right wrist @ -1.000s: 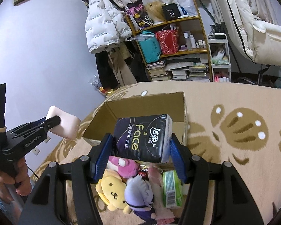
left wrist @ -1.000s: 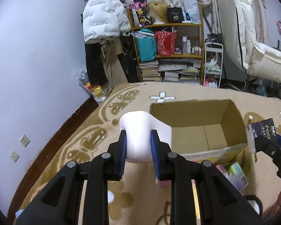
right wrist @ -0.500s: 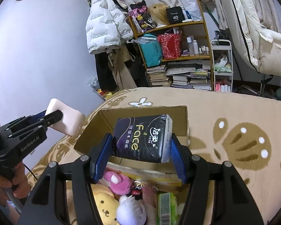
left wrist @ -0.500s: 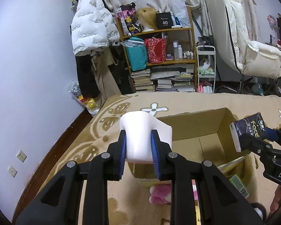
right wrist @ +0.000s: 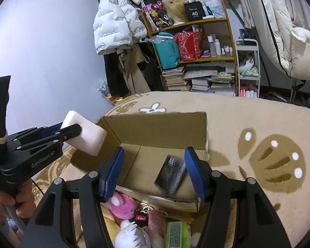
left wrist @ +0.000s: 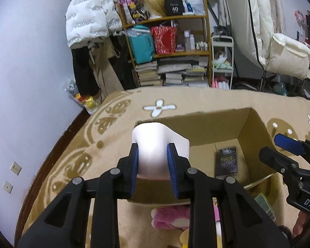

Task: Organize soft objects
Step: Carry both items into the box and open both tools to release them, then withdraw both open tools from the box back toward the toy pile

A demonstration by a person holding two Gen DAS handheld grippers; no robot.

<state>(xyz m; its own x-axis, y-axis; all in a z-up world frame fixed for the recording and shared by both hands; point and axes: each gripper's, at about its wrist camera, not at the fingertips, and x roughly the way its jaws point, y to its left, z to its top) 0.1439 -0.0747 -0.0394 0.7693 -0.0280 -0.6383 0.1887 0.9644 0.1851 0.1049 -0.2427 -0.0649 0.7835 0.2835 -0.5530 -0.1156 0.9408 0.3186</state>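
My left gripper point(left wrist: 153, 150) grips a white foam block point(left wrist: 155, 136) above the near left corner of an open cardboard box point(left wrist: 206, 124). Its jaws are opening, and the pads still press into the block's sides. From the right wrist view the same block point(right wrist: 86, 138) sticks out of the left gripper point(right wrist: 72, 130) over the box point(right wrist: 155, 128). My right gripper point(right wrist: 154, 152) stands open and empty above the box's front wall. A dark tissue pack point(right wrist: 171, 172), slightly blurred, lies on the box floor below it. The left wrist view also shows this tissue pack point(left wrist: 227, 161) and the right gripper point(left wrist: 279, 150).
A pink plush point(right wrist: 122, 203), a white-haired doll, a keyring and a green pack point(right wrist: 177, 233) lie on the tan carpet in front of the box. A crowded shelf point(left wrist: 175, 51) and hanging jackets line the far wall. A white recliner point(left wrist: 279, 41) stands at the right.
The right gripper has let go of the tissue pack, which has dropped into the box. Both grippers have come closer to the box, and the left one still carries the foam block.
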